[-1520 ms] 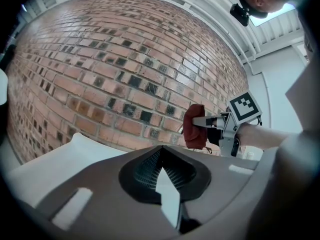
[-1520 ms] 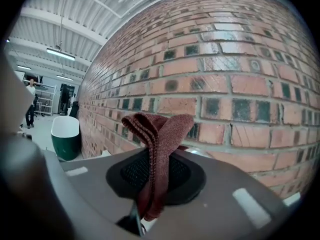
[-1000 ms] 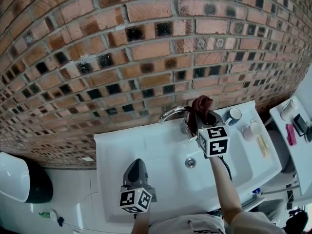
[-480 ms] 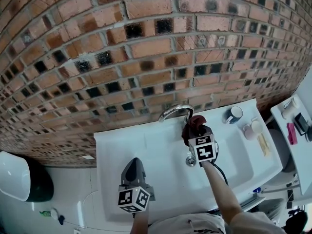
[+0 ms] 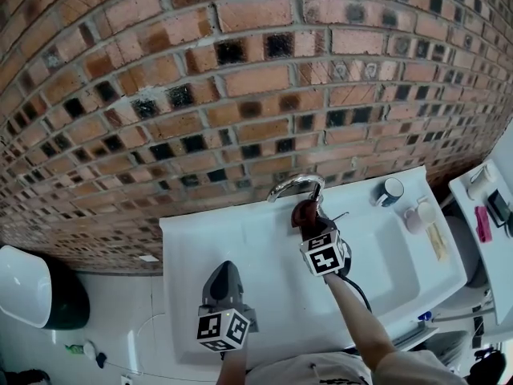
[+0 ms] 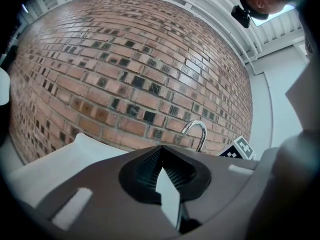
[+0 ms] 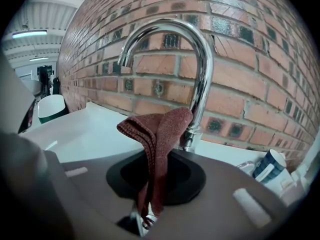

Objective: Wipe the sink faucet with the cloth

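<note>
A curved chrome faucet (image 5: 295, 186) rises at the back of the white sink (image 5: 232, 239). It also shows large in the right gripper view, faucet (image 7: 200, 59). My right gripper (image 5: 309, 228) is shut on a dark red cloth (image 5: 304, 212) just in front of the faucet's base. The folded cloth (image 7: 157, 134) stands up from the jaws, its top corner against the faucet's upright stem. My left gripper (image 5: 224, 273) hangs shut and empty over the sink's front left. In its own view the left gripper (image 6: 167, 184) faces the faucet (image 6: 197, 131) from a distance.
A dark-rimmed cup (image 5: 390, 191) and a white mug (image 5: 417, 213) stand on the sink's back right corner. A side shelf (image 5: 481, 215) with small items lies to the right. The brick wall (image 5: 240, 70) is close behind the faucet. A dark-and-white bin (image 5: 36, 295) sits at the left.
My right gripper, with the cloth, has moved from the faucet's right side down and to the left, in front of its base. The left gripper has barely moved.
</note>
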`<move>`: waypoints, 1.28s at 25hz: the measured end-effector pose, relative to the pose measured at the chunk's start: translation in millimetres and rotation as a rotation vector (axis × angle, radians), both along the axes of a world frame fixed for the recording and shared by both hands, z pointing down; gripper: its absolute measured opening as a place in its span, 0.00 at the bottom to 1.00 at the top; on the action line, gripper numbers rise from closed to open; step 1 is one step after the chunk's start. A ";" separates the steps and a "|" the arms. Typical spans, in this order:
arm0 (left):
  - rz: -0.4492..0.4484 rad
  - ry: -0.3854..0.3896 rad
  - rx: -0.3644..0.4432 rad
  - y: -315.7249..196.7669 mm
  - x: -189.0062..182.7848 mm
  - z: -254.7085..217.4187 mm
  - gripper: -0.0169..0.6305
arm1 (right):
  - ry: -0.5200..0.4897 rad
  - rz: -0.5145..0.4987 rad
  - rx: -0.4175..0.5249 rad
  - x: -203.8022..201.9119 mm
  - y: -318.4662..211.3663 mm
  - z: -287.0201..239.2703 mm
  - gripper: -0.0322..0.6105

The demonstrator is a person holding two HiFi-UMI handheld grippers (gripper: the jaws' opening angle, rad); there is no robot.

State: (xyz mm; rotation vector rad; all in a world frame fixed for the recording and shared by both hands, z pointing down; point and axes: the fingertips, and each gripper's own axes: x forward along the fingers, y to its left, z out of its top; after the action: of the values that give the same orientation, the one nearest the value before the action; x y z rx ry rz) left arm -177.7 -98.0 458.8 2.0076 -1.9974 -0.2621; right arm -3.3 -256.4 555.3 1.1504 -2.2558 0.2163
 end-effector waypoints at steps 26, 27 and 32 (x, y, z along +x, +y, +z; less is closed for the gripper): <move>0.024 -0.045 0.065 6.7 16.9 -22.1 0.03 | -0.503 -0.091 0.158 -4.7 137.7 -124.5 0.12; 0.026 -0.046 0.066 7.0 17.6 -22.6 0.03 | -0.506 -0.094 0.159 -5.8 138.6 -125.4 0.12; 0.023 -0.047 0.067 8.2 15.5 -23.0 0.03 | -0.500 -0.095 0.162 -6.9 139.9 -126.4 0.12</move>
State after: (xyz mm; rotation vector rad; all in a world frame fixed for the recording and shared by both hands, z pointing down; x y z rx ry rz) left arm -162.2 -89.8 435.8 2.0945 -2.0183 -0.2827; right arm -10.2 -116.6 428.8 1.1639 -2.8034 0.3168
